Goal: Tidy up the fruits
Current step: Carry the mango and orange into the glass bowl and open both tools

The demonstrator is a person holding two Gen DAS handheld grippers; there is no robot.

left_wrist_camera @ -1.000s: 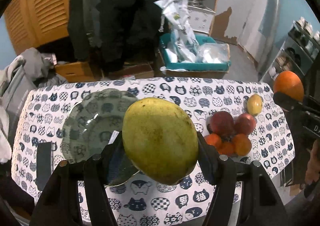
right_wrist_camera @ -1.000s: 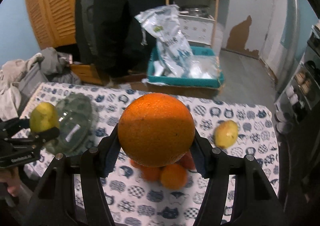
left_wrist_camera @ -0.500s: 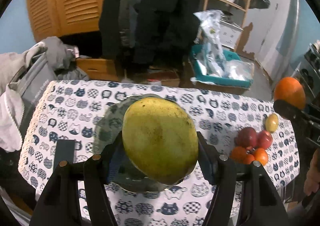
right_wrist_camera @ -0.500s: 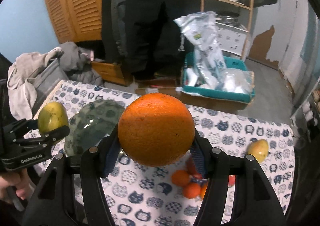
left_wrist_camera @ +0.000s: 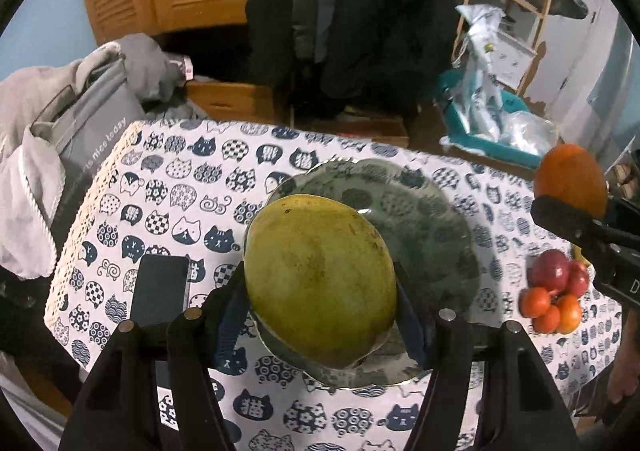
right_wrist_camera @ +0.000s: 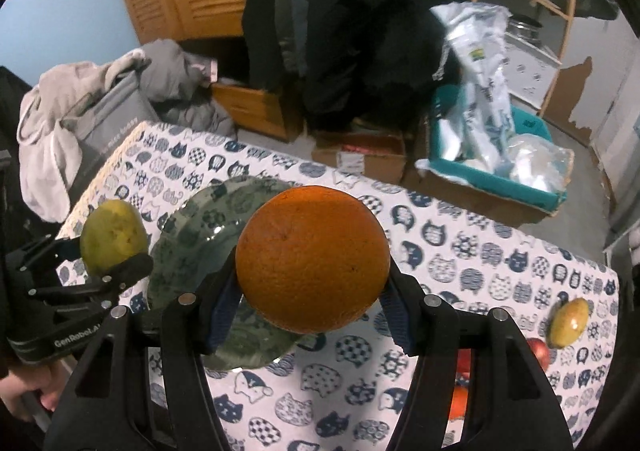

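My left gripper (left_wrist_camera: 320, 287) clamps a green mango (left_wrist_camera: 320, 283) over the plate (left_wrist_camera: 420, 219); my right gripper (right_wrist_camera: 312, 271) clamps an orange (right_wrist_camera: 312, 259), plate at nine o'clock.

green-mottled plate (left_wrist_camera: 424, 211), cat-print tablecloth (left_wrist_camera: 168, 187)

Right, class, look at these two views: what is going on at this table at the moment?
A person is sorting fruit with a hand-held gripper in each hand. The left gripper is clamped on a green mango, held above the green plate. The right gripper is clamped on an orange, beside the plate. The plate holds no fruit yet. A cluster of red and orange fruits and a small yellow fruit lie on the cat-print tablecloth.
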